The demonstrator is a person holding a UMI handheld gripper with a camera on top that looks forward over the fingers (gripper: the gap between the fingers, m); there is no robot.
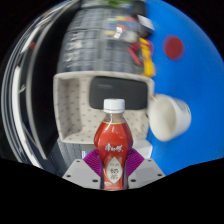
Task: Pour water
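**Bottle in the claw, cup waiting to the right**

While the bottle (112, 140) sits upright between the two fingers, the claw (113, 170) appears closed on its lower body, the purple pads (93, 158) pressed against the label at either side. It holds a reddish drink and its white cap (114, 104) looks to be still on, so nothing can pour until that is dealt with.

Just to the right of the bottle and a little farther off stands a white cup (168, 117), its mouth tipped toward the camera by the lens. Behind the bottle is a pale tray or bin (72, 100) with a dark block (118, 92) in it, and farther back lies a blue surface (175, 70) with a red spot (174, 46). Whether the bottle rests on the counter or hangs in the air I cannot tell.

To do this step well, I would keep the hold low and firm so the bottle does not twist, carry it right until its neck stands over the cup's rim, then tip slowly toward the cup. The risks are a slipping label, a nudged cup, or liquid missing the rim.
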